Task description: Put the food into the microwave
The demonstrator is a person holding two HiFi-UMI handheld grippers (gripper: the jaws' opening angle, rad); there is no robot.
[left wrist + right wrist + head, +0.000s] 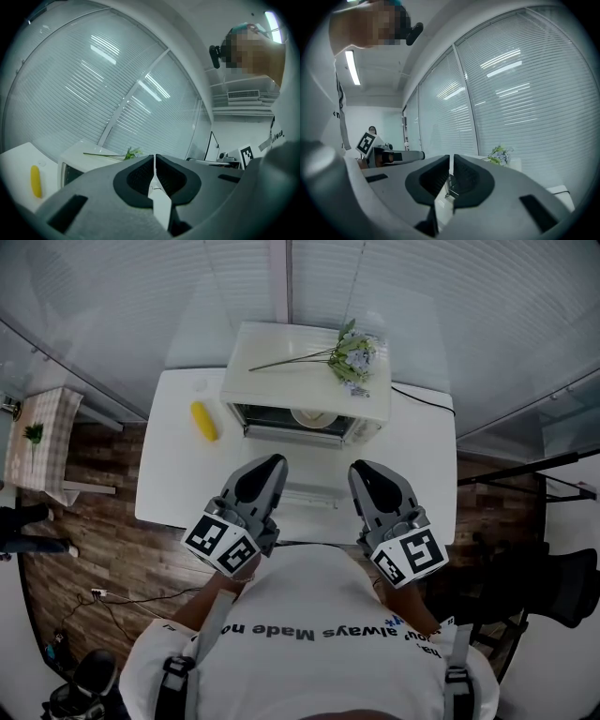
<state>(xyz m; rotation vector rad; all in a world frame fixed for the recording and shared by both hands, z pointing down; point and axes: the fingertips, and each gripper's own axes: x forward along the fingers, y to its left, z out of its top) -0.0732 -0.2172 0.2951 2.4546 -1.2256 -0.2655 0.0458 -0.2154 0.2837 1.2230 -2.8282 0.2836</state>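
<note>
Bare table point(173, 474) before me leaves free room to the corn point(203, 420), left of the microwave point(281, 362); a plate point(314, 418) takes up its cavity.

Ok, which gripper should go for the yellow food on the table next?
Left, probably. The long yellow food piece lies on the white table left of the white microwave, nearer the left gripper. Both grippers' jaws are together, empty.

I count one white boxy microwave point(309, 381), one flat white table point(169, 484), one small table with a checked cloth point(42, 442), one long yellow corn cob point(203, 420), one bunch of pale flowers with thin green stems point(352, 357) and one round cream bowl point(313, 418). I work two grey grippers: one left gripper point(277, 463), one right gripper point(359, 470).
</note>
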